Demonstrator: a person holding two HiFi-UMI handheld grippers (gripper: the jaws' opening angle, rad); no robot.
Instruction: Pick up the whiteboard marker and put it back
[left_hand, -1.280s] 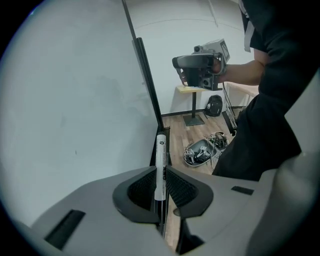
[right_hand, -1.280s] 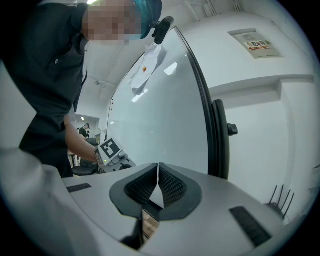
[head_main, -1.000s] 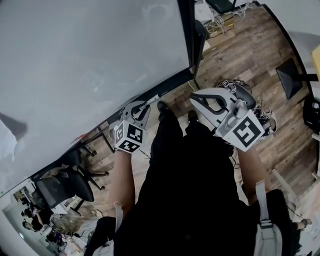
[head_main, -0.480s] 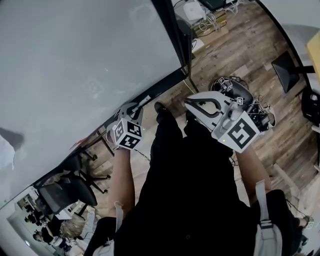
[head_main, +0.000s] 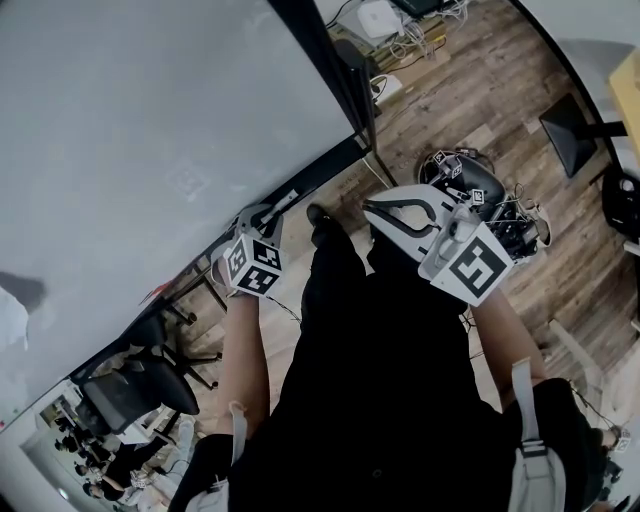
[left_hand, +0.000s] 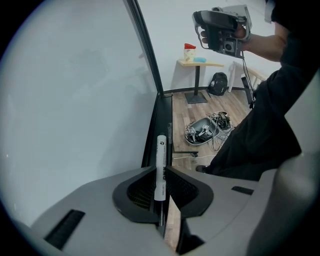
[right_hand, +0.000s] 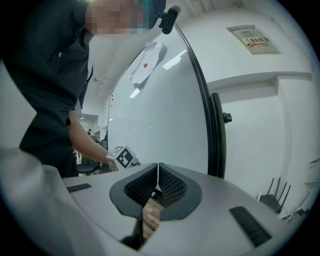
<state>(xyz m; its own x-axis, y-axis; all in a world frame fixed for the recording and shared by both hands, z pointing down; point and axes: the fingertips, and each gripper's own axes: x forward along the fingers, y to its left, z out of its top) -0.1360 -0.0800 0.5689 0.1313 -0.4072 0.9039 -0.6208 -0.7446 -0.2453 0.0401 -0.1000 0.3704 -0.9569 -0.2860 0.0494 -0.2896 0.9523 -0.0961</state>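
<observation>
The left gripper (left_hand: 161, 172) clamps the whiteboard marker (left_hand: 161, 150) in line with the whiteboard's (left_hand: 75, 100) bottom ledge (left_hand: 161, 107), likely to set it back, while the right gripper (right_hand: 158, 175), jaws together and empty, hangs off right.

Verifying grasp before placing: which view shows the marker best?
Left gripper view: the marker shows almost full length, clamped between the left tongs, by the whiteboard. Head view: at most a sliver past those tongs. Right gripper view: not visible.
</observation>
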